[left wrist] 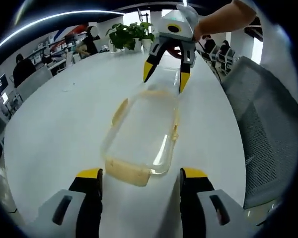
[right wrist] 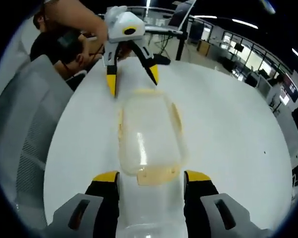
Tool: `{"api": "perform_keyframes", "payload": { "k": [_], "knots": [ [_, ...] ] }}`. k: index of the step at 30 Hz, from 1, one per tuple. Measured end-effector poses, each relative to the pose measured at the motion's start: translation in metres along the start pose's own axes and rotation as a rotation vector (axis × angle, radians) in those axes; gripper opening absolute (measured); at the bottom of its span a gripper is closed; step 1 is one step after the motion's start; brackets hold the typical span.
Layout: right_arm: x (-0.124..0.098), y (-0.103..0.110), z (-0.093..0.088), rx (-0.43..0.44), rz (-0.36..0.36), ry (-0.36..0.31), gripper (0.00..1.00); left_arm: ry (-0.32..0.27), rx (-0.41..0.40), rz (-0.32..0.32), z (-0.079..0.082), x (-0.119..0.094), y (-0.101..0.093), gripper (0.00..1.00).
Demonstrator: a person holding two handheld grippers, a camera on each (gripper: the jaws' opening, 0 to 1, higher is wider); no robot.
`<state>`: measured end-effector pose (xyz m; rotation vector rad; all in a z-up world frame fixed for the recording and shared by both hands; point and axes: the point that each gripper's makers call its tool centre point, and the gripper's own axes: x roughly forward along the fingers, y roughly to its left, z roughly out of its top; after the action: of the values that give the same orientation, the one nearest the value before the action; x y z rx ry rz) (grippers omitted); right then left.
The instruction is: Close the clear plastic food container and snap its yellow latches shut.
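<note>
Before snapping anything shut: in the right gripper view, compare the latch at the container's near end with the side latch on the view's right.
The end latch sits on the clear container's short end, between the right gripper's open fingers. The side latch runs along a long edge, with no fingers around it. The end latch looks like a broad tab, the side latch like a narrow strip. Both are translucent yellow.

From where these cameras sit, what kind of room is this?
Probably an open-plan office: a long white table, a grey mesh chair, a potted plant at the table's far end, and rows of desks beyond.
</note>
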<state>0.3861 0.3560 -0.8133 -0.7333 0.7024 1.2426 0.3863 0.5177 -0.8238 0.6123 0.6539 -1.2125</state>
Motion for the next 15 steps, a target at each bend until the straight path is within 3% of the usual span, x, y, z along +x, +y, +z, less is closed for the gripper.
{"api": "perform_keyframes", "payload": {
  "k": [15],
  "knots": [
    [0.011,-0.003,-0.005,-0.075,0.049,0.074,0.49,0.083,0.142,-0.026,-0.005,0.008,0.012,0.59]
  ]
}}
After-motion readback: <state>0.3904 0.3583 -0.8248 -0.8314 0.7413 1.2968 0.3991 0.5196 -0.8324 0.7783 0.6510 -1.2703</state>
